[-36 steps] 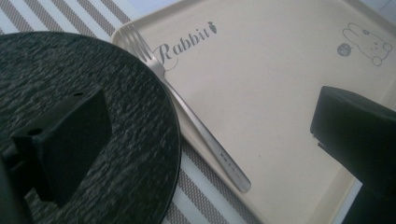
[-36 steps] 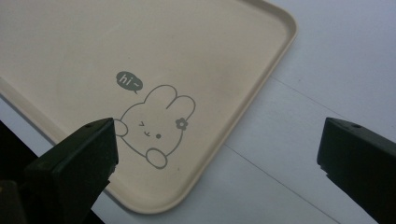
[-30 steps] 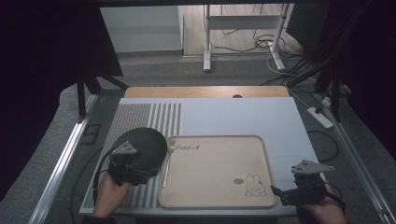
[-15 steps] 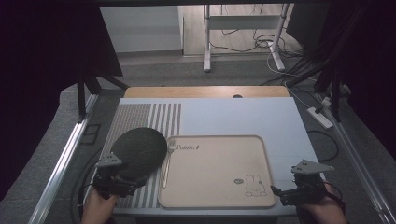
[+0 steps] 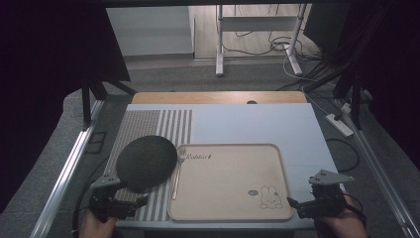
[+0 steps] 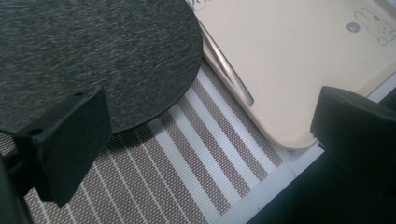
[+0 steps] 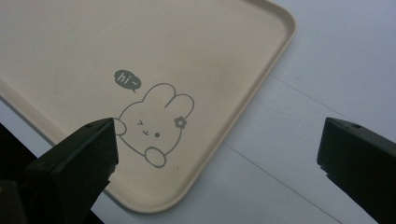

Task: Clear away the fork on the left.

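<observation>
You are finding open room over the bare middle of the beige tray (image 5: 228, 183); the dark round mat (image 5: 146, 162) and fork (image 5: 177, 171) are crowding its left edge.

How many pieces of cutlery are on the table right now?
1: a metal fork lying along the left rim of the beige rabbit-print tray, beside the dark round felt mat. None visible elsewhere.

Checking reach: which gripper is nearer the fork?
Left. The left gripper sits just short of the fork, by the dark round mat; the right gripper is beyond the tray's far corner.
</observation>
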`<state>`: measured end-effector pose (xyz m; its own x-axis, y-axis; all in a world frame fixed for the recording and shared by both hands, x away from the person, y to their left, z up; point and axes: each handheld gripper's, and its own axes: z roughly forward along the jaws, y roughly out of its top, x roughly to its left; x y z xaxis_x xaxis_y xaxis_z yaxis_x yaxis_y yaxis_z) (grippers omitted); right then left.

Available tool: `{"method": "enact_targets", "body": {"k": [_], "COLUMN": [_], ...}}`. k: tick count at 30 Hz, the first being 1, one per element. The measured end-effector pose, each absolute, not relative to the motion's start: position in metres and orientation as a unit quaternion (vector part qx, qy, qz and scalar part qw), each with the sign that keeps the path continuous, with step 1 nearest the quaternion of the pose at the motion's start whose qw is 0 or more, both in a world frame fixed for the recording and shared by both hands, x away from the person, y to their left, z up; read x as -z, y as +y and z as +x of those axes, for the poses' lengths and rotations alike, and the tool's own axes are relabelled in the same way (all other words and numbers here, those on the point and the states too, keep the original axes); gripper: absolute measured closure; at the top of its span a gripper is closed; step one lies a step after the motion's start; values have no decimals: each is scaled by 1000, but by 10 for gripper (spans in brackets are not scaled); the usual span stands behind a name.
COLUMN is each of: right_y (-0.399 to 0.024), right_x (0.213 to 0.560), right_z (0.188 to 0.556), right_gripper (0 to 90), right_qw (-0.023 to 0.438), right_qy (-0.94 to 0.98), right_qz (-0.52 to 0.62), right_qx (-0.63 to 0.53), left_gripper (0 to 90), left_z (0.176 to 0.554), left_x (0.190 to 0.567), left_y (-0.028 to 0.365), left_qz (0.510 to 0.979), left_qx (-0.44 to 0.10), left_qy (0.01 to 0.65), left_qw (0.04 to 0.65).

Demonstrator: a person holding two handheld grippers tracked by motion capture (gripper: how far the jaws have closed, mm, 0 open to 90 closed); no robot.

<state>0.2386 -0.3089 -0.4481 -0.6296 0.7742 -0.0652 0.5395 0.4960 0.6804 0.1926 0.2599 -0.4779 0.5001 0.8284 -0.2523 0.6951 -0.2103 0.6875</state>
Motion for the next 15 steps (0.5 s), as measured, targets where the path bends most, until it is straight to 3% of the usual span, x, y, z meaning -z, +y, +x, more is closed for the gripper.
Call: {"method": "enact_targets", "body": {"k": [15], "right_y": [-308], "right_x": [449], "right_z": [238], "right_gripper": [0], "right_qw": [187], "right_qy": [847], "right_qz": [388], "right_qx": [-311], "left_gripper": [0], "left_z": [184], "left_x": [476], "left_y": [262], "left_qz": [776], "left_qx": [-85], "left_qy": [496], "left_qw": [380]}}
